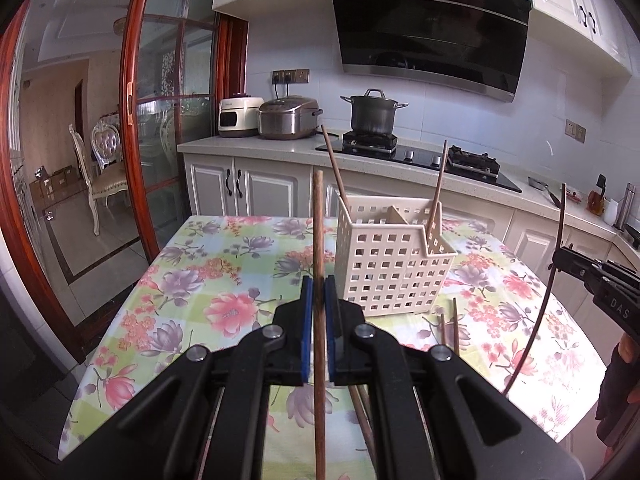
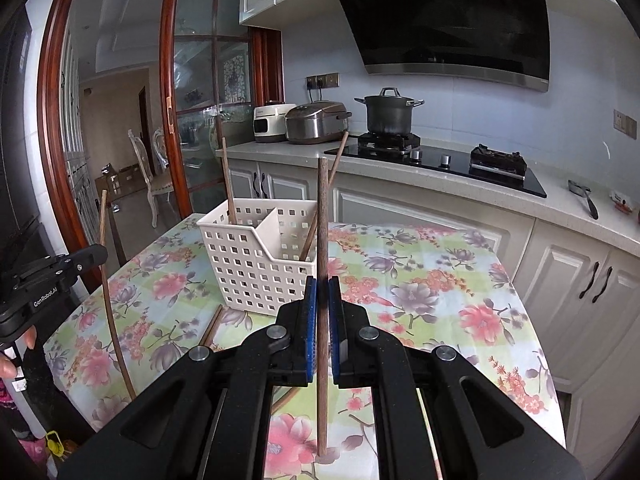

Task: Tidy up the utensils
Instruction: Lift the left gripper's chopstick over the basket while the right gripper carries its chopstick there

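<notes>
Here, each of your grippers clamps one wooden chopstick upright: the left gripper (image 1: 319, 292) pinches its chopstick (image 1: 319, 240) between blue pads, and the right gripper (image 2: 322, 296) does likewise with its own chopstick (image 2: 322, 220). Both sticks hang above the floral tablecloth (image 1: 192, 280), just short of the cream perforated plastic basket (image 1: 394, 268). The thin, smooth, round sticks could swivel in so narrow a grip, miss a compartment, or knock the two chopsticks already leaning inside.
</notes>
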